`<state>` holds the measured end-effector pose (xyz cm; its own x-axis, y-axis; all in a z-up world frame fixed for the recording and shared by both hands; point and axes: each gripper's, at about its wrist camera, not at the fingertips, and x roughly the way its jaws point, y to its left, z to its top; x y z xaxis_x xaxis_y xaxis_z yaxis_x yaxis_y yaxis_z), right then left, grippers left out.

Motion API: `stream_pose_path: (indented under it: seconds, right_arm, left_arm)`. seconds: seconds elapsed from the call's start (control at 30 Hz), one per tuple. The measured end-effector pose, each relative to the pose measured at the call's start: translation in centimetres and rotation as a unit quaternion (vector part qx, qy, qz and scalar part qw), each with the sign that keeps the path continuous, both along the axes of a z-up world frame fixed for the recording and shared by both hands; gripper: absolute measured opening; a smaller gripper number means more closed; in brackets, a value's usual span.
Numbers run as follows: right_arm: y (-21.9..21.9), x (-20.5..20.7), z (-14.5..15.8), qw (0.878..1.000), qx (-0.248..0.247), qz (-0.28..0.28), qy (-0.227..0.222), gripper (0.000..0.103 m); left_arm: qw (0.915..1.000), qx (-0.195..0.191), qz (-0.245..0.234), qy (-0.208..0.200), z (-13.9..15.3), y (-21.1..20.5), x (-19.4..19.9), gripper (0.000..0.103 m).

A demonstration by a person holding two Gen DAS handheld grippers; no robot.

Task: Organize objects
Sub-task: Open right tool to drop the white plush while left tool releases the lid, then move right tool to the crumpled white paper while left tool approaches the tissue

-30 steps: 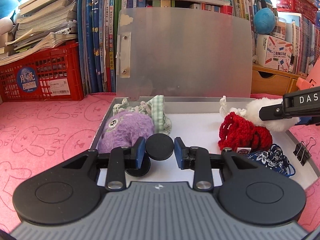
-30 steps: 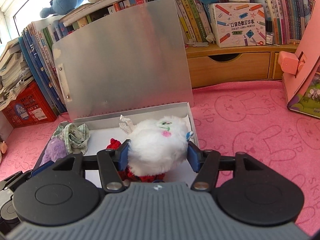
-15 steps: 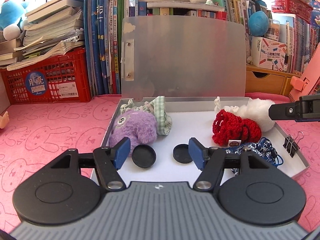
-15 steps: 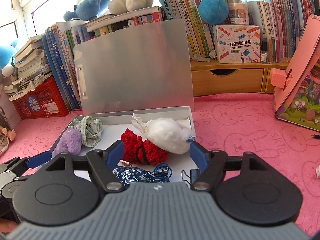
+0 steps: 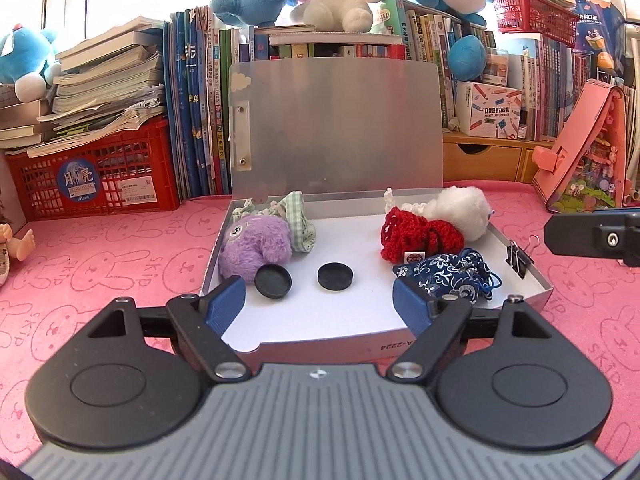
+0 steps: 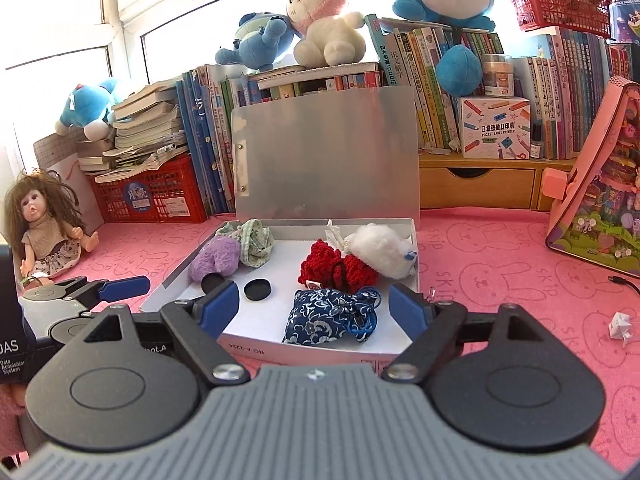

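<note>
Both grippers, left gripper and right gripper, have just spread their jaws wide with nothing between, hovering before the open white box whose upright lid, probably next, stands straight ahead

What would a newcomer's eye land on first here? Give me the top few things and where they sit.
First the open white box in the middle of the pink bunny-print mat, its grey lid propped against the books. Inside, a purple fuzzy toy lies at the left, a red knitted piece and white fluffy toy at the right, two black discs between. Plush animals crown the bookshelf behind.
</note>
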<state>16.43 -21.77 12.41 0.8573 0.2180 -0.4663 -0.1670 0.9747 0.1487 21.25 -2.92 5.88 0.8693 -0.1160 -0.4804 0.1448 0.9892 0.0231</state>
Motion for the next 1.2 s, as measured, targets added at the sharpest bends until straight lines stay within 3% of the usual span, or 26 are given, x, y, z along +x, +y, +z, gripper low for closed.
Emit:
stream_pose_path:
  seconds: [0.43, 0.87, 1.2]
  right_arm:
    - [0.5, -7.3, -1.6, 0.999, -0.025, 0.02, -0.004, 0.092]
    - [3.2, -14.6, -5.2, 0.999, -0.015, -0.035, -0.032, 0.1]
    - [6.2, -17.1, -7.9, 0.997, -0.04, -0.056, -0.034, 0.103]
  left_arm:
    - [0.9995, -0.026, 0.016, 0.009, -0.7, 4.5, -6.3, 0.085]
    - [0.9968, -0.023, 0.076, -0.006, -3.2, 8.3, -12.2, 0.093]
    - [0.9943, -0.019, 0.105, 0.006, -5.2, 9.4, -13.2, 0.094]
